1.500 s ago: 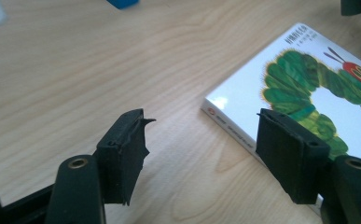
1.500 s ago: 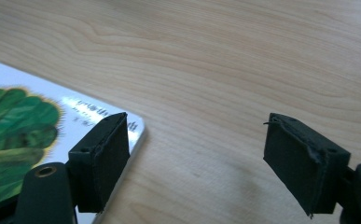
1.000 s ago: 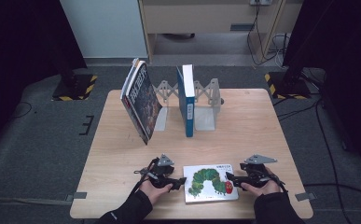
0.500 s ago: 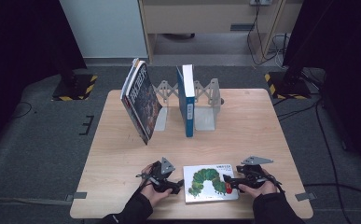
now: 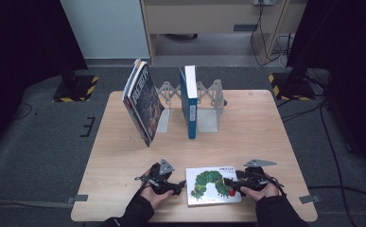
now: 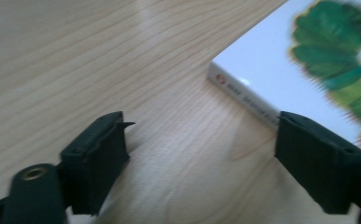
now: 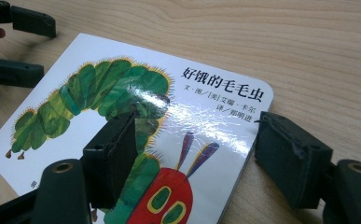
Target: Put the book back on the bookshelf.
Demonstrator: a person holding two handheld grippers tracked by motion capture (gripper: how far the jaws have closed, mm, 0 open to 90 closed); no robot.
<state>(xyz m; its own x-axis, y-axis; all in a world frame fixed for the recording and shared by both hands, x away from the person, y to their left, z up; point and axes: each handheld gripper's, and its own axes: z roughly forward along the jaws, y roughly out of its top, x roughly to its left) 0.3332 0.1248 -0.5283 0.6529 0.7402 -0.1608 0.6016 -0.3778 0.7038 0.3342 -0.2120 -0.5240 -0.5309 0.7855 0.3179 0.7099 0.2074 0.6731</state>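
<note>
The caterpillar book lies flat near the table's front edge, between the two grippers. The left gripper sits just beside the book's left edge, its jaws apart over bare wood and having just narrowed a little, with nothing between them. The right gripper straddles the book's right edge, one jaw over the cover and one off it; its jaws have just been closing but do not press the book.

White book bears a green caterpillar (red head).
</note>
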